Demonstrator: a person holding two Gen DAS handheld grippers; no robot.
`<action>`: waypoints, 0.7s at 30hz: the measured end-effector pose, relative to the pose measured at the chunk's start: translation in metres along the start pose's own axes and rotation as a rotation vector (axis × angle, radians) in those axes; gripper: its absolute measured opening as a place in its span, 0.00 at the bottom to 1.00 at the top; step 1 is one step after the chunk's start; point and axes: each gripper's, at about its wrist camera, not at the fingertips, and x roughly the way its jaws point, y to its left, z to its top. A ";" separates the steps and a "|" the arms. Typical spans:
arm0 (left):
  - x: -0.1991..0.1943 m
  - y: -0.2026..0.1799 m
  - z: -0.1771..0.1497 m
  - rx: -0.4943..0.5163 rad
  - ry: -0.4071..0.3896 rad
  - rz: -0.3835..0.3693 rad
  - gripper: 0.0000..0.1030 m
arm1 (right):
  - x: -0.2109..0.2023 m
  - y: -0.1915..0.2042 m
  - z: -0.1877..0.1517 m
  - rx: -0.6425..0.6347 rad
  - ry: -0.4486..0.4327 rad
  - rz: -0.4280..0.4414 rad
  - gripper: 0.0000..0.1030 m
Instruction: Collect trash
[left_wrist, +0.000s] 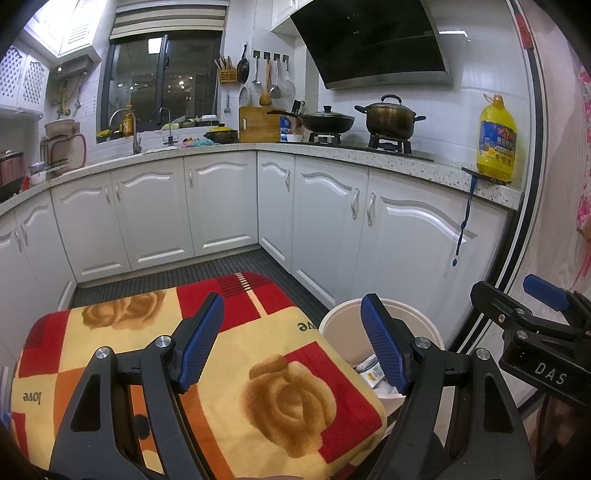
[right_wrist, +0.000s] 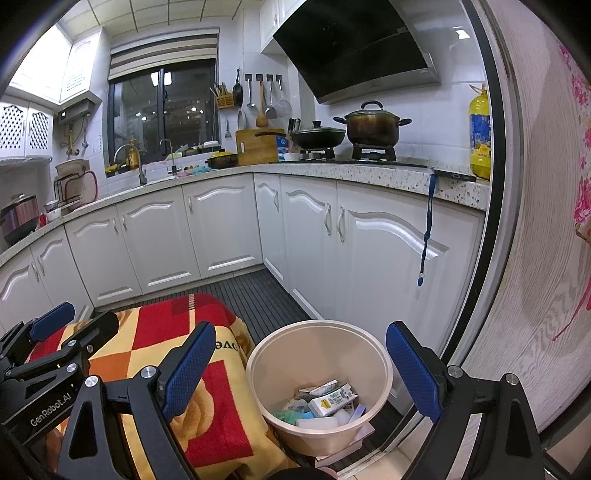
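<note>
A cream round bin (right_wrist: 317, 354) stands on the floor beside a low surface covered by a red, yellow and orange rose blanket (left_wrist: 236, 369). Inside the bin lie several pieces of trash (right_wrist: 325, 404): cartons, white packets and wrappers. The bin also shows in the left wrist view (left_wrist: 343, 332), with some trash visible. My left gripper (left_wrist: 293, 339) is open and empty above the blanket's right part. My right gripper (right_wrist: 301, 369) is open and empty, held above the bin. Each gripper shows at the edge of the other's view.
White L-shaped kitchen cabinets (right_wrist: 221, 229) with a speckled counter (right_wrist: 369, 173) surround a dark slatted floor (right_wrist: 258, 291). A pot (right_wrist: 371, 125) and wok stand on the stove. A yellow oil bottle (left_wrist: 496, 140) stands on the counter end. A door frame (right_wrist: 495, 221) is at the right.
</note>
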 end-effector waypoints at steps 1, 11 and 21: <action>0.000 0.000 0.000 0.000 0.001 -0.001 0.73 | 0.001 0.000 -0.001 0.000 0.002 0.001 0.89; 0.002 0.001 0.000 0.006 0.010 -0.006 0.73 | 0.005 -0.002 -0.005 0.001 0.010 0.003 0.89; 0.007 0.003 -0.001 0.003 0.028 -0.029 0.73 | 0.010 -0.004 -0.005 -0.002 0.023 0.001 0.89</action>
